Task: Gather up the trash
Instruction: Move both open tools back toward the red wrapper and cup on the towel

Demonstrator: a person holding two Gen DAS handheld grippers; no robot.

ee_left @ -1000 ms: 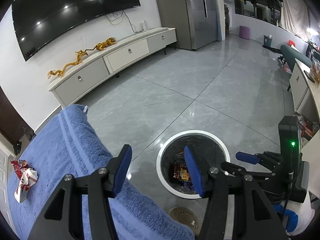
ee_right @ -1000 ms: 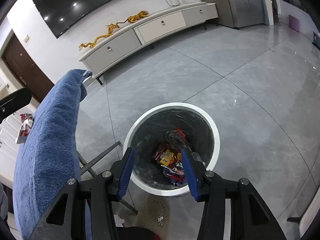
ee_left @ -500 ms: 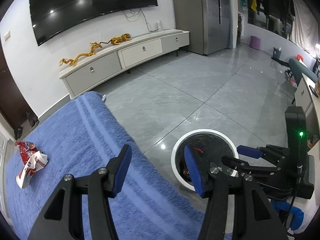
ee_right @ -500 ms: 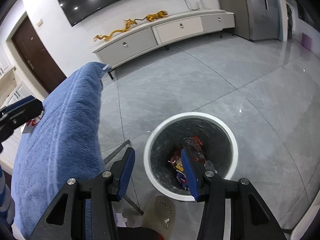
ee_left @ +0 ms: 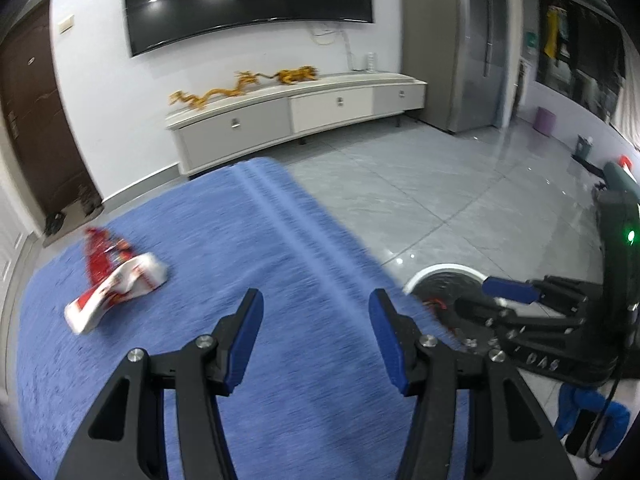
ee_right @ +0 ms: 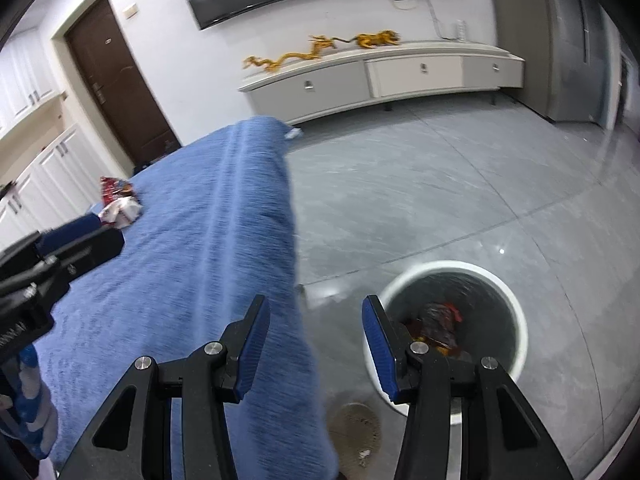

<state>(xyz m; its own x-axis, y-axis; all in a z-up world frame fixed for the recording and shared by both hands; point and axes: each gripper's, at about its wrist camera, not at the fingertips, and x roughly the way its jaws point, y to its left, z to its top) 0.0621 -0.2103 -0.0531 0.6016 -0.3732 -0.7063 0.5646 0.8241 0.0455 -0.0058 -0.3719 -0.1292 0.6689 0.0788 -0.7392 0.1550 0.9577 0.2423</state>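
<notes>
The room is bright with cool white light from above. I see three small lights shining back at me in the dark TV [ee_left: 248, 0]. The shiny floor [ee_left: 420, 200] has little white glints and a soft glare. Both pictures are smeary, like I am moving; the blue towel [ee_left: 240, 260] looks streaky and the wrapper [ee_left: 116, 280] is fuzzy. My fingers [ee_left: 244, 340] look sharp. The bin [ee_right: 448, 272] is dark inside. Straight lines bend near the edges, and the corners go black. A green light [ee_left: 631, 236] glows at the right.
</notes>
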